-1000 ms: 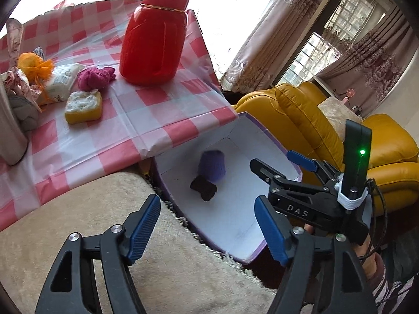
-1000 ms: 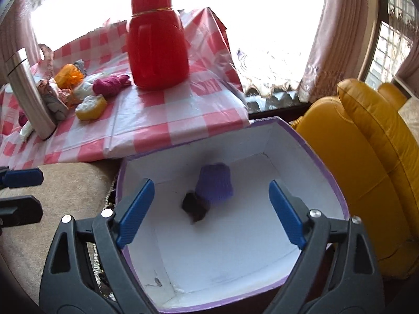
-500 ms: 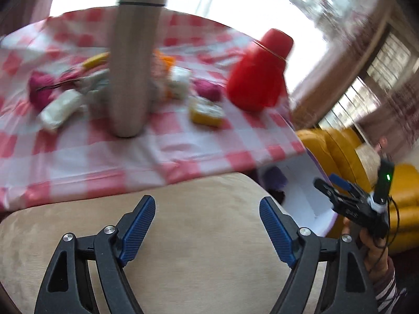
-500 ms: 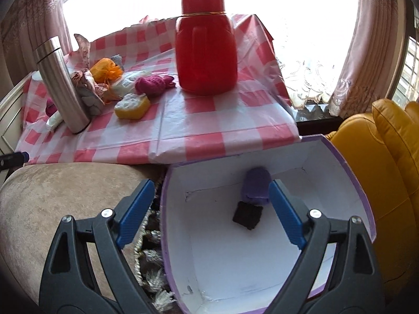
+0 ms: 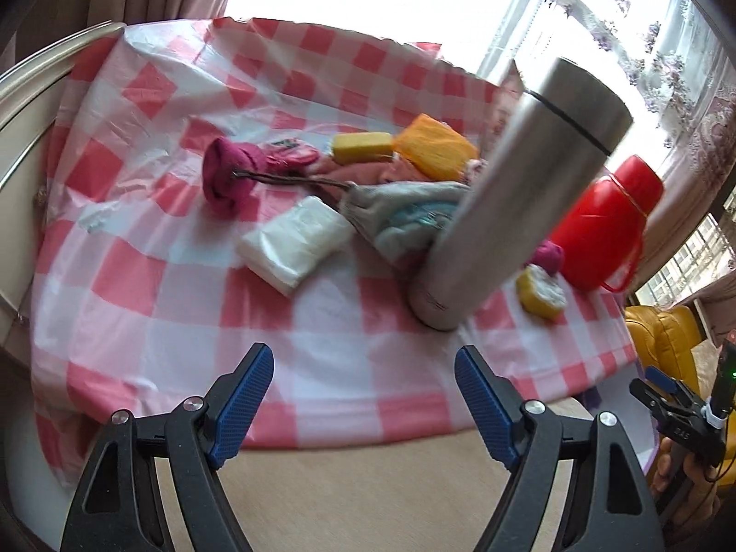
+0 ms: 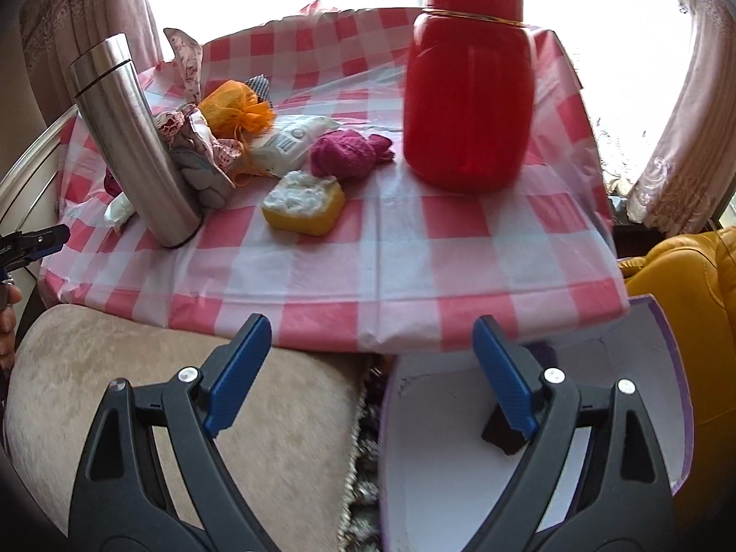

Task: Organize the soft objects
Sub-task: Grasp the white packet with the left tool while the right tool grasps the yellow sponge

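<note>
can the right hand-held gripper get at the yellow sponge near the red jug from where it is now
Probably yes. The right hand-held gripper is open and empty, and bare tablecloth lies between it and the yellow sponge. The steel flask and red jug stand off to either side.

Materials and finishes across the surface and its surroundings

The surface is covered by a glossy, creased plastic checked cloth (image 6: 368, 248). A brushed metal flask (image 6: 133, 147) and a shiny red plastic jug (image 6: 464, 106) are seen; the yellow sponge (image 6: 304, 204) looks porous, the magenta knit (image 6: 345, 154) woolly. Matt white card is shown inside the box (image 6: 441, 460), plush beige fabric on the cushion (image 6: 138, 349), and glossy leather on the yellow sofa (image 6: 690, 303).
</note>
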